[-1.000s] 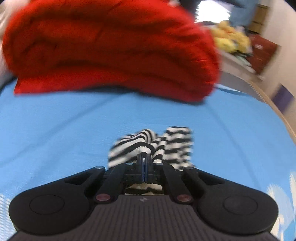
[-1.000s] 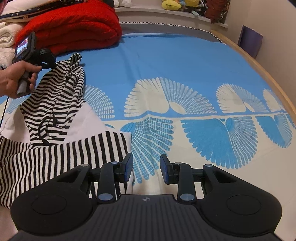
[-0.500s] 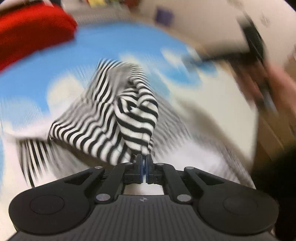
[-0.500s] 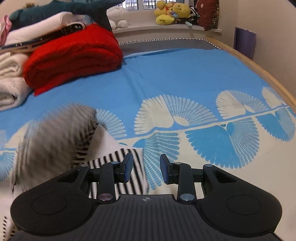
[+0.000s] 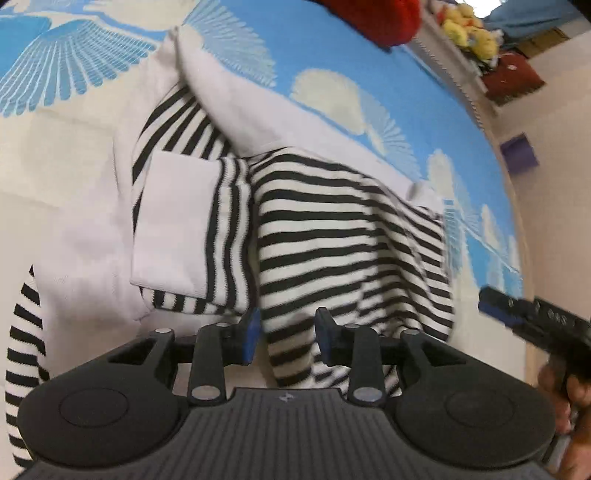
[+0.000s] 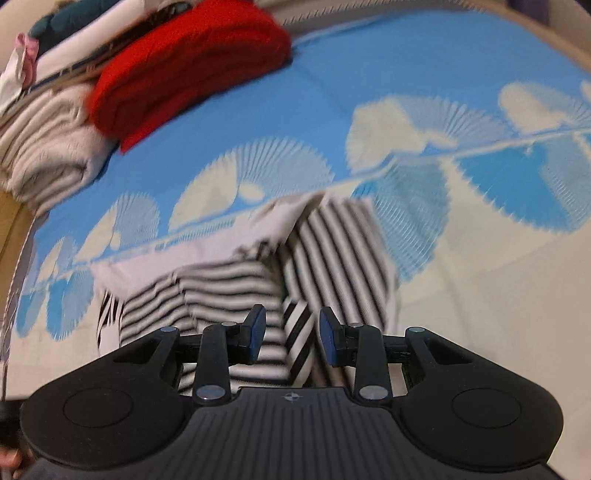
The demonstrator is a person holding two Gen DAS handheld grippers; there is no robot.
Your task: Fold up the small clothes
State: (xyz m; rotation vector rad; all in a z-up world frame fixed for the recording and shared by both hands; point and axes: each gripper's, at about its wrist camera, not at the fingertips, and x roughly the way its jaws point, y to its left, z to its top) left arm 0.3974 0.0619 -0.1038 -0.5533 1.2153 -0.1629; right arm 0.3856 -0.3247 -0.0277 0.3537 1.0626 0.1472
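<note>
Lying on the bed cover (image 5: 369, 55): one black-and-white striped garment (image 5: 332, 229), partly folded, with white panels and a striped sleeve laid over its middle; it rests on the cream band of the blue fan-patterned cover.

Left claw (image 5: 284, 338): part open, its jaws having just been opening. Striped cloth shows in the gap beneath them, but the pads do not press on it.

Right claw (image 6: 291, 336): part open, poised above the same garment (image 6: 332, 251), gripping nothing; this view is blurred. It also shows at the right edge of the left wrist view, held by a hand (image 5: 569, 398).

Beyond the garment: folded red blanket (image 6: 192, 62), beside a stack of pale folded linens (image 6: 48, 147). Far ledge: yellow soft toys (image 5: 469, 33).
</note>
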